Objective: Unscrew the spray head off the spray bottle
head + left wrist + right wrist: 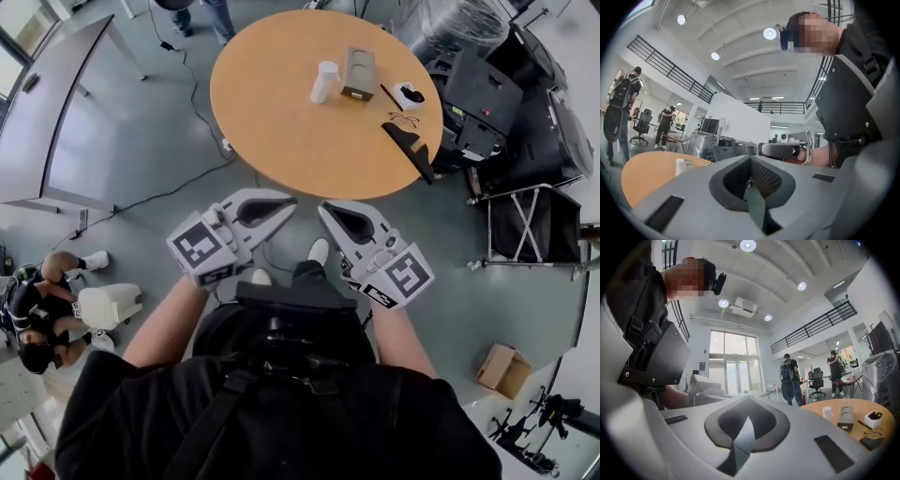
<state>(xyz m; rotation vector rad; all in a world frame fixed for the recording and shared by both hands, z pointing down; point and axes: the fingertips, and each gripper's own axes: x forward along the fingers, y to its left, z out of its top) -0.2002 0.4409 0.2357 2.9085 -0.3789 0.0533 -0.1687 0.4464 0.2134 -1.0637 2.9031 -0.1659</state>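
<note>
Nearest me: left gripper [277, 203] and right gripper [333, 214] idle at waist, fingers together on both, empty, since I stand off. White spray bottle [324, 82] upright on round worktop [281, 131], well ahead.

A round table [281, 131] bears eyeglasses [404, 119] and a grey box [358, 73].

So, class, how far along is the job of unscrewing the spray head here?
Nothing looks done: the white bottle sits untouched on the round table. Nothing is in hand: left gripper and right gripper are shut, empty, short of the table. All left: approach, grip, unscrew.
</note>
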